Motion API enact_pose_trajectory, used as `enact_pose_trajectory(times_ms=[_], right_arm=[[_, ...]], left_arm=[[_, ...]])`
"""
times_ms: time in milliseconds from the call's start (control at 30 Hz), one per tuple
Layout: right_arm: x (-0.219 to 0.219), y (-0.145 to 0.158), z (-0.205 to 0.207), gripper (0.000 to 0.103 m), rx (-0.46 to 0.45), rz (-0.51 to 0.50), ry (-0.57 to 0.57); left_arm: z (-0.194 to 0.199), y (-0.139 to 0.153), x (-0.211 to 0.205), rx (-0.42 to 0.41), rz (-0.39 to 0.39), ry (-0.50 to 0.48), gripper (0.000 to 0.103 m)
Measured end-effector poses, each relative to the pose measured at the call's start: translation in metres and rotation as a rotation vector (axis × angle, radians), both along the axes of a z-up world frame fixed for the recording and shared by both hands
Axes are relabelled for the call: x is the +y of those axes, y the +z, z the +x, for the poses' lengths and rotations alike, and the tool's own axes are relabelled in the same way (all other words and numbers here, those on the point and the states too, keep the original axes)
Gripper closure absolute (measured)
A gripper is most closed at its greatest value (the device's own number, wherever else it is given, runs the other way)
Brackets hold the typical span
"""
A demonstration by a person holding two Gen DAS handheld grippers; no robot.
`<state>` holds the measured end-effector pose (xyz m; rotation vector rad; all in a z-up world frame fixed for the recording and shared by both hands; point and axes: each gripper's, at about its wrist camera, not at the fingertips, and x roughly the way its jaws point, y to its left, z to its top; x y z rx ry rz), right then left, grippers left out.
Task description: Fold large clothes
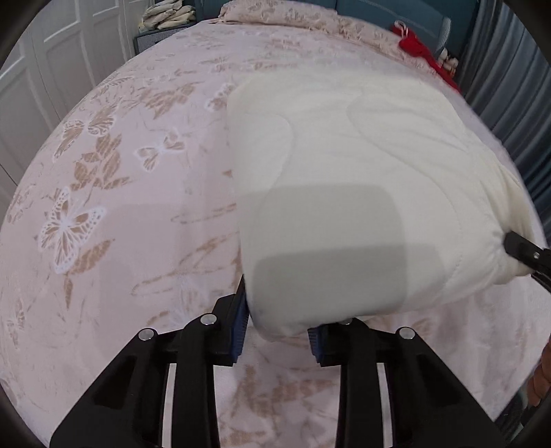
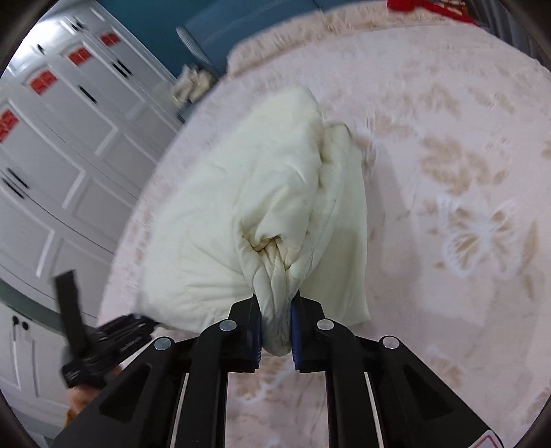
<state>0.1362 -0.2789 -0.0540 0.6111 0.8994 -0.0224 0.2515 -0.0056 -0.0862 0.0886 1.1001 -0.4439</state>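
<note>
A cream padded garment [image 1: 351, 165] is folded into a thick bundle and held above the bed. My left gripper [image 1: 279, 320] is shut on its near left corner. The right gripper's tip [image 1: 523, 253] shows at the far right of the left wrist view, pinching the bundle's other corner. In the right wrist view the right gripper [image 2: 275, 327] is shut on a bunched end of the garment [image 2: 248, 206], which hangs away from it. The left gripper [image 2: 103, 348] shows at lower left of that view, at the garment's other end.
The bed [image 1: 120, 206] has a pink cover with beige leaves and white butterflies. A red item [image 1: 423, 51] lies at its far right by grey curtains. White wardrobe doors [image 2: 69, 155] stand beside the bed. Folded pale cloth [image 1: 165, 15] sits on a bedside unit.
</note>
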Motion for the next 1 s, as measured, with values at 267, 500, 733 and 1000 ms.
enact_pose_trajectory(times_ms=[267,500,733,1000], right_arm=[[-0.005,-0.068,0.012,0.089,0.158,0.017,-0.063],[0.006,-0.074,0.028,0.089,0.194,-0.093,-0.051],[0.016,-0.046,0.020,0.069,0.205,-0.215,-0.055],[0.004,0.029,-0.018,0.097,0.092,-0.255,-0.120]], left_arm=[[-0.006,-0.020,-0.021,-0.005,0.117,0.008,0.074],[-0.010,-0.022,-0.028,0.001,0.152,0.047,0.073],[-0.034,0.022,-0.019,-0.011,0.123,0.097,0.072],[-0.030,0.073,0.000,-0.092,0.053,0.174,0.071]])
